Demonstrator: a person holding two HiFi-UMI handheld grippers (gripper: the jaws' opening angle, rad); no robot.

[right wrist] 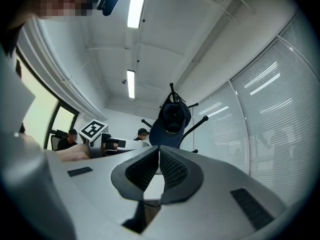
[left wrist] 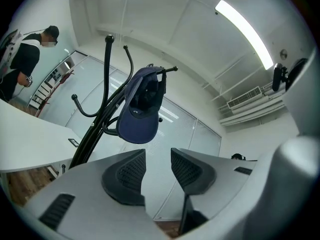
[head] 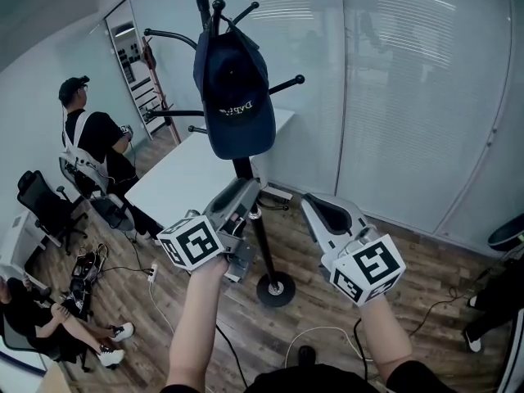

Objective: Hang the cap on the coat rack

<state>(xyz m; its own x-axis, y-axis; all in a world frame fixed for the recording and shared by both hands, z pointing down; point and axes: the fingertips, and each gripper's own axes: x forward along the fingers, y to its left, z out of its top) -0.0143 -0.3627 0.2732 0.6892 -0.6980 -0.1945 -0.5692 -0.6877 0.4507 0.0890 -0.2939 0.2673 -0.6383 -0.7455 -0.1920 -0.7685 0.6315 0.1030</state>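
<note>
A dark navy cap [head: 236, 105] hangs by its back on an upper hook of the black coat rack [head: 264, 244], brim pointing down. No gripper touches it. My left gripper [head: 243, 191] sits below the cap near the rack's pole, and in the left gripper view its jaws [left wrist: 158, 166] stand apart with nothing between them while the cap [left wrist: 140, 109] hangs above and beyond. To the right of the pole, my right gripper [head: 315, 207] is lower than the cap. In the right gripper view its pads [right wrist: 158, 165] meet at the tips, empty, with the cap [right wrist: 171, 121] beyond.
A white table [head: 188, 178] stands behind the rack. A person in black [head: 90, 133] stands at the left by an office chair [head: 45, 203], and another sits at lower left [head: 41, 318]. Cables [head: 327, 334] lie on the wood floor. A glass wall with blinds [head: 409, 97] runs along the right.
</note>
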